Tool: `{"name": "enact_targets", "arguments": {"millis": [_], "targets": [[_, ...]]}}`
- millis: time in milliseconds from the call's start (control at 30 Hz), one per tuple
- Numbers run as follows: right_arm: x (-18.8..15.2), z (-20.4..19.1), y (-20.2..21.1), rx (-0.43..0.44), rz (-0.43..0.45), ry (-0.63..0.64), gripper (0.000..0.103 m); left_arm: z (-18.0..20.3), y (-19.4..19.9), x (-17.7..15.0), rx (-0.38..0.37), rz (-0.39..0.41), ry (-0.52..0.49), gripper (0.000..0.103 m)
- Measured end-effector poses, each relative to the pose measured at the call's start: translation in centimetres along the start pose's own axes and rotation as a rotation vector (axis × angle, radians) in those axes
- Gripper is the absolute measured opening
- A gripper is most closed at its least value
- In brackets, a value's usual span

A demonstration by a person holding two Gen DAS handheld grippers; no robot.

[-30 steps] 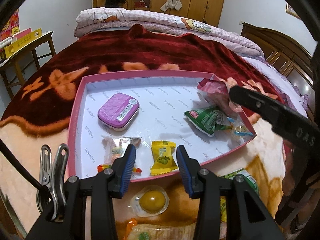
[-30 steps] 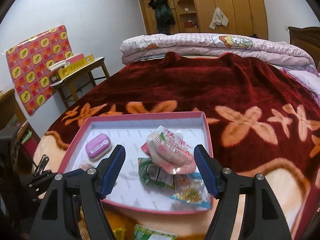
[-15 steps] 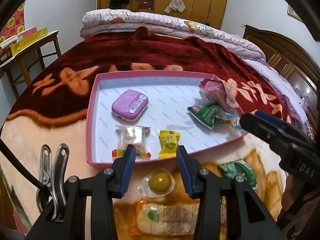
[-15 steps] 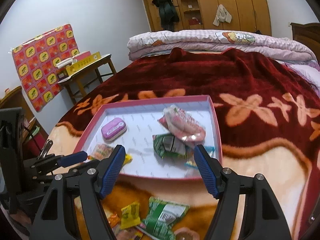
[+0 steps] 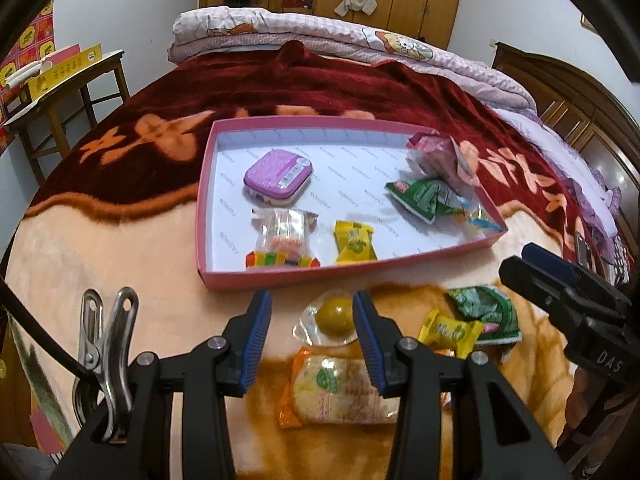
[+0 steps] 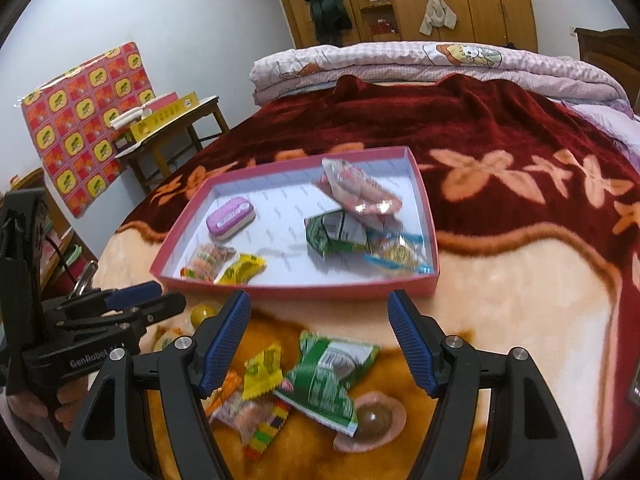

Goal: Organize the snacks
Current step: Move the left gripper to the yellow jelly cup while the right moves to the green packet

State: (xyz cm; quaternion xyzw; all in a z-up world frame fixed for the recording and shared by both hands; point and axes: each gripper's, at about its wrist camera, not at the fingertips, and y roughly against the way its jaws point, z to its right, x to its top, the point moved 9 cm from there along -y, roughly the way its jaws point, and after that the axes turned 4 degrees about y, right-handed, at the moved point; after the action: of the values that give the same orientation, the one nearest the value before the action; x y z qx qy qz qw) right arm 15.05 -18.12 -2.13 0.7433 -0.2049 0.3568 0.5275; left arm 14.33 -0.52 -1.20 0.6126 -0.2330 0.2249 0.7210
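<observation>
Two open, empty tools are hovering over loose snacks lying on the bed blanket just in front of the pink tray (image 5: 224,280). The left tool (image 5: 312,336) is framing a jelly cup (image 5: 334,316); the right tool (image 6: 320,344) is hanging above a green packet (image 6: 326,380). Overlapping wrappers are risking a double pickup or a slip. Tool bodies are hiding nearer snacks.

a shallow pink tray (image 5: 208,184) with a white floor lies flat on the blanket. inside it — a purple tin (image 5: 278,174) at far left, a clear candy bag (image 5: 284,236) and a yellow sachet (image 5: 354,242) along the near wall, a green packet (image 5: 420,198) and a pink packet (image 5: 438,156) at right. near the tray lie loose snacks — a yellow jelly cup (image 5: 334,316), an orange-edged pack (image 5: 340,388), a yellow sachet (image 5: 450,330), a green packet (image 5: 486,308) and a brown jelly cup (image 6: 370,420).
</observation>
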Motion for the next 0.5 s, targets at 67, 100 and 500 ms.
{"name": "enact_targets", "arguments": {"millis": [67,100,500], "targets": [[-0.6,0.0,-0.1,0.000,-0.011,-0.002,0.073,0.0,-0.1,-0.4,-0.010,-0.009,0.000,0.045],[-0.9,0.0,-0.1,0.001,-0.017,-0.005,0.073,0.1,-0.1,-0.6,-0.028,-0.017,0.003,0.046],[-2.9,0.9,-0.4,0.007,-0.057,-0.045,0.073,1.5,-1.6,-1.9,-0.069,-0.083,-0.004,0.051]]}}
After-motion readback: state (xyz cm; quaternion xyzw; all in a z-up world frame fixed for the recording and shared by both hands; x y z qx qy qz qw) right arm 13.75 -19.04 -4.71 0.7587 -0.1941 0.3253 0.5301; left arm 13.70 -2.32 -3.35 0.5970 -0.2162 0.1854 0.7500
